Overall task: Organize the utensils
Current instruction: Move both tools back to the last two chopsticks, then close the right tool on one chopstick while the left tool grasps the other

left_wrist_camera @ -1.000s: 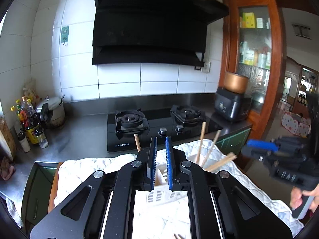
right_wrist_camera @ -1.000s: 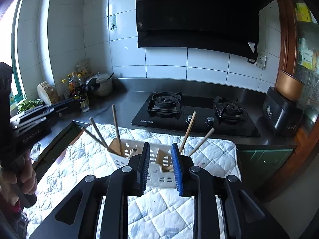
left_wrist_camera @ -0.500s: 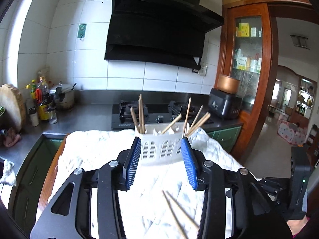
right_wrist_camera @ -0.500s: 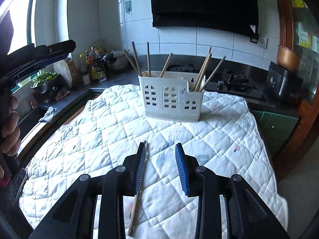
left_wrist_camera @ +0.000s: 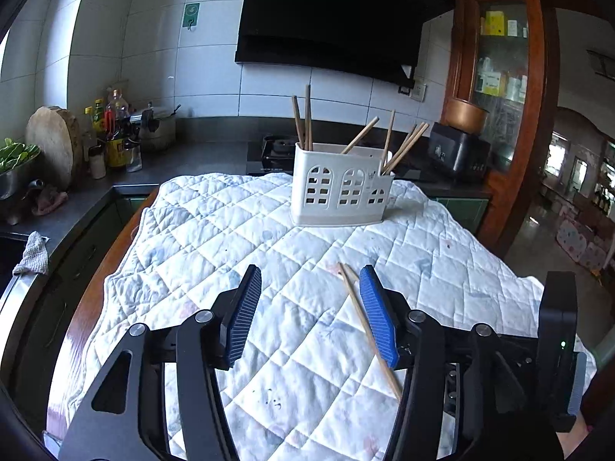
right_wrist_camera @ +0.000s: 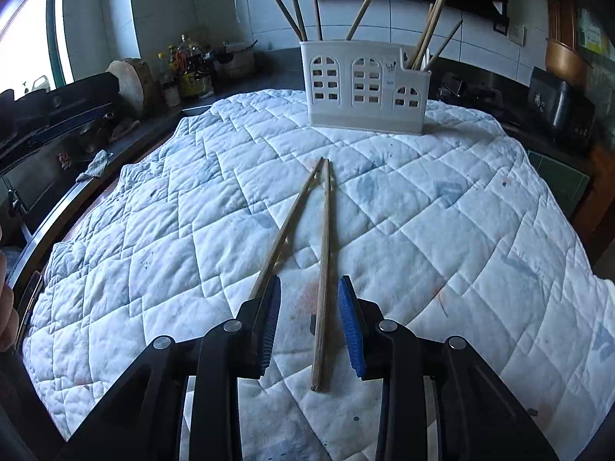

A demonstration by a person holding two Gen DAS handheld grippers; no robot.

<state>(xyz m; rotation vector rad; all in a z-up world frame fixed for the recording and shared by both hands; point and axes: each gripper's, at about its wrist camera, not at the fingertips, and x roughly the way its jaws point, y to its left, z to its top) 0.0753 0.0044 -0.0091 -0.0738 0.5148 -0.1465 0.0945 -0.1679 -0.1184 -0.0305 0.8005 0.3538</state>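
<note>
A white plastic utensil holder stands upright on the quilted cloth at the far side, with several wooden chopsticks sticking out. Two loose wooden chopsticks lie on the cloth, tips together and pointing toward the holder. My right gripper is open and low over the cloth; the right chopstick lies between its fingers, the left one runs under the left finger. My left gripper is open and empty; a chopstick lies by its right finger.
The white quilted cloth covers the table. A dark counter holds bottles, a round wooden board, a pot and a gas stove behind the holder. A black appliance sits right. The right gripper's body shows lower right.
Both grippers have pulled back from the holder and dropped low over the cloth. The left gripper opened wide from nearly shut; the right now straddles a loose chopstick.
</note>
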